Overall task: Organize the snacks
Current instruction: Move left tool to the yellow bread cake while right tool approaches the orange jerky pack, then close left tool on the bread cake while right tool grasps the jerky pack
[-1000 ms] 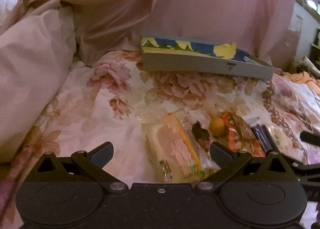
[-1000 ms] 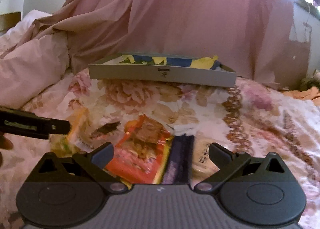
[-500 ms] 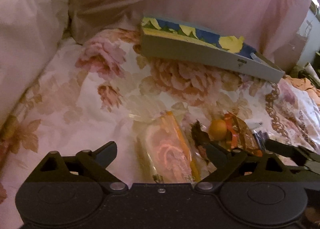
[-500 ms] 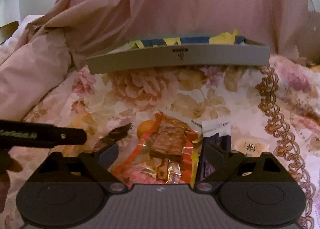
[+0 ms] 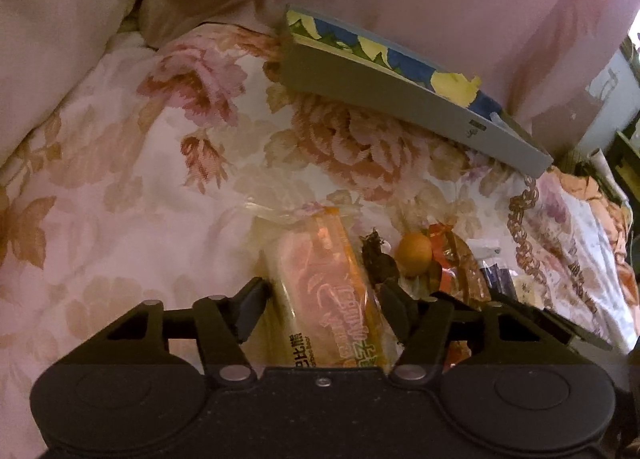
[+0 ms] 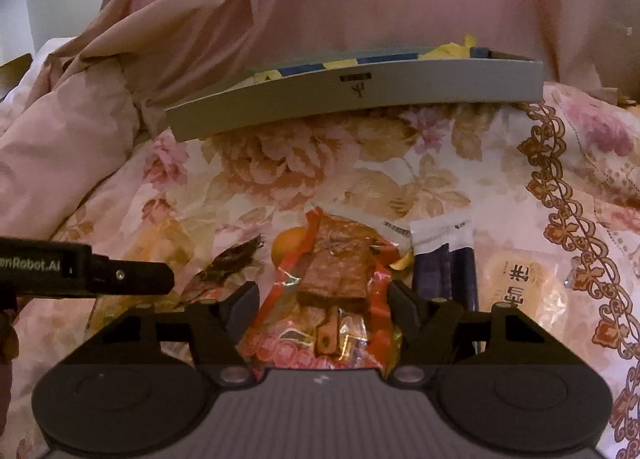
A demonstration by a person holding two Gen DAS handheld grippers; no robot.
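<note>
Several snacks lie in a row on a floral bedspread. My left gripper [image 5: 324, 299] is closed around an orange-and-clear wrapped bar [image 5: 324, 291], both fingers touching its sides. My right gripper [image 6: 324, 299] is closed around a red packet of brown dried snack [image 6: 332, 291]. Between them lie a dark leafy packet [image 5: 378, 259] and a small orange round fruit [image 5: 415, 253]. A dark blue packet [image 6: 444, 267] and a pale yellow packet [image 6: 520, 283] lie right of the red one. A grey tray [image 6: 360, 93] with blue and yellow lining stands beyond.
Pink quilt and pillows [image 5: 60, 19] pile up at the left and behind the tray. The left gripper's finger [image 6: 120, 279] shows at the left of the right wrist view. A gold-patterned border [image 6: 572, 227] runs down the bedspread on the right.
Both grippers moved down and forward onto the snacks and their fingers closed in, the left on the orange bar, the right on the red packet.
</note>
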